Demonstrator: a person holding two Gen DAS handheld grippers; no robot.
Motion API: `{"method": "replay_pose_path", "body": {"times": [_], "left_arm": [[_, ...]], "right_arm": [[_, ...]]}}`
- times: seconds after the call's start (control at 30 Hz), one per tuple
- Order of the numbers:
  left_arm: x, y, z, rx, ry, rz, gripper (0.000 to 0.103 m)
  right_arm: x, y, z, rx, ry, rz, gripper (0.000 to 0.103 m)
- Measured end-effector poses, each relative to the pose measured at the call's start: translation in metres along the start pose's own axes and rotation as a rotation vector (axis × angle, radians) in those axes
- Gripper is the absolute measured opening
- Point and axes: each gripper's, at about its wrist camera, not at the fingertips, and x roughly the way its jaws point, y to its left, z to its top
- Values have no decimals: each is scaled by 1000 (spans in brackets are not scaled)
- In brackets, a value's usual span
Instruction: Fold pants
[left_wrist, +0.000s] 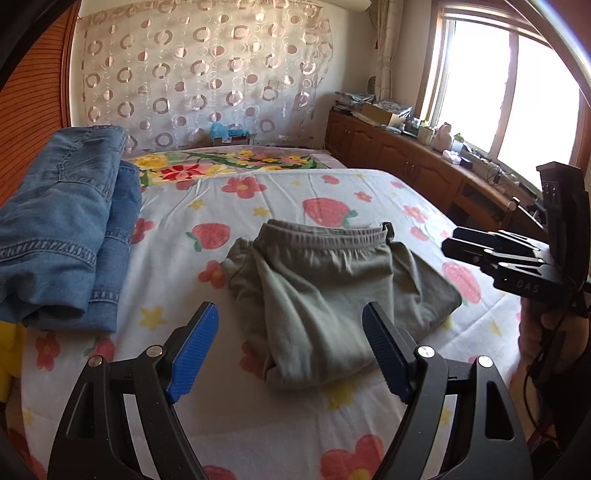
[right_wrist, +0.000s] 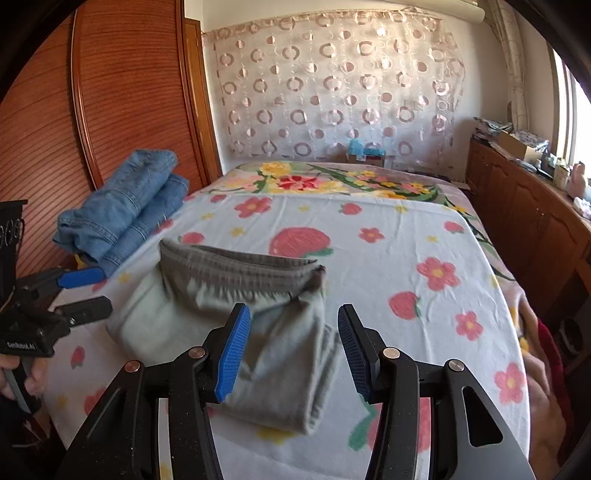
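Note:
Grey pants (left_wrist: 325, 288) lie folded in a thick bundle on the strawberry-print bed sheet (left_wrist: 295, 192), waistband on the far side. My left gripper (left_wrist: 291, 314) hovers just in front of the bundle with its blue pads wide apart and nothing pressed between them. In the right wrist view the same grey pants (right_wrist: 207, 306) lie under and beyond my right gripper (right_wrist: 293, 312), which stands open above the cloth without gripping it. The right gripper (left_wrist: 480, 251) shows at the right edge of the left view, and the left gripper (right_wrist: 85, 291) at the left edge of the right view.
Folded blue jeans (left_wrist: 62, 229) (right_wrist: 122, 214) are stacked at the bed's left side beside a wooden wardrobe (right_wrist: 92, 110). A low wooden cabinet (left_wrist: 406, 155) with clutter on top runs under the window on the right. Something yellow (left_wrist: 7, 350) lies under the jeans.

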Motion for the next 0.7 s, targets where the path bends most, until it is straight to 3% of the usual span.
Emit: {"method": "replay_pose_path", "body": {"times": [0.27,0.33,0.43,0.47,0.53,0.7], "left_arm": [[7,4,-20,-33,56,-17,79],[7,4,-23,-38,58,-33,72],[6,1,-24,-30,65,-49,50],[7,-1,-25,-27,67,-51,45],[8,-4,-25,-16,68,-58,40],[9,-6,-23,6,67,-44,39]], "right_arm": [[-6,-9,-28,18,69,23,52],[-9,-9,-30,32,71,36,52],[-12,-14,-34,49,75,53,51],[-14,-15,-34,53,75,61,46],[-14,-16,-33,56,78,76,38],[-6,-12,-32,33,108,58,32]]}}
